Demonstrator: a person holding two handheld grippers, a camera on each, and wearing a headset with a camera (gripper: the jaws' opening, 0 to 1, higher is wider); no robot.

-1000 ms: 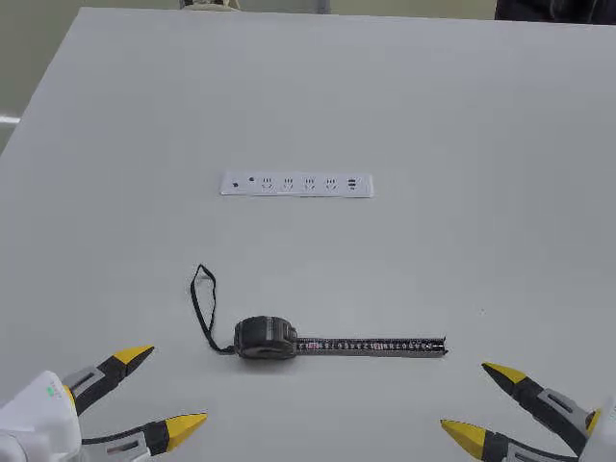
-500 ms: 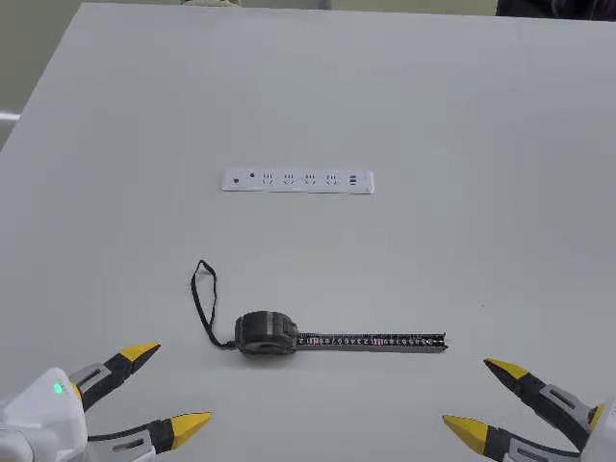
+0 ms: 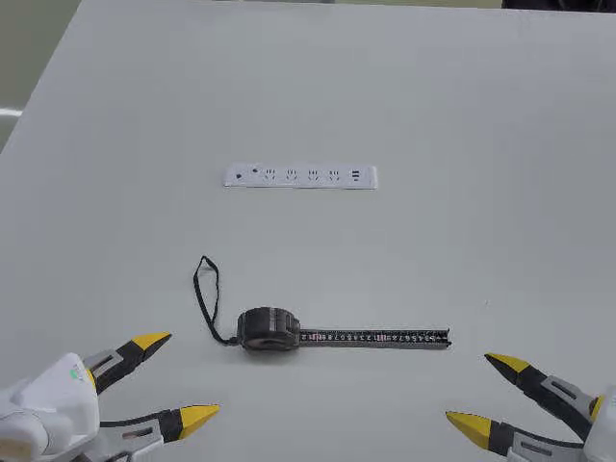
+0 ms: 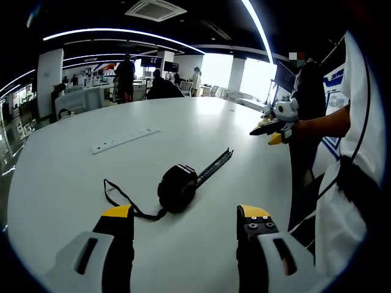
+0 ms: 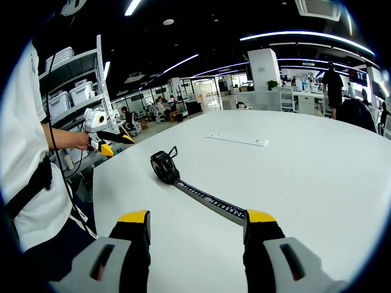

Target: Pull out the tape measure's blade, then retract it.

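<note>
Fingers (image 3: 144, 344) stand wide on left gripper (image 3: 181, 377) and right gripper (image 3: 477, 390), holding nothing; the left has crept slightly nearer the tape measure (image 3: 268, 330), which lies between them; its blade (image 3: 375, 338) is unchanged, extended toward the right gripper; retraction likely remains.

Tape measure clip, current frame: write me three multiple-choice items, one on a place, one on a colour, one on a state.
1. Where does the power strip lie relative to the tape measure?
A) on top of it
B) nearer the person
C) beyond it, farther from the person
2. The tape measure's case is:
A) yellow
B) black
C) white
3. The blade is:
A) pulled out, flat on the table
B) fully retracted
C) clamped in a gripper
Answers: 1 C, the head view shows the strip farther up the table. 2 B, the case looks dark in every view. 3 A, the marked blade stretches out from the case.
</note>
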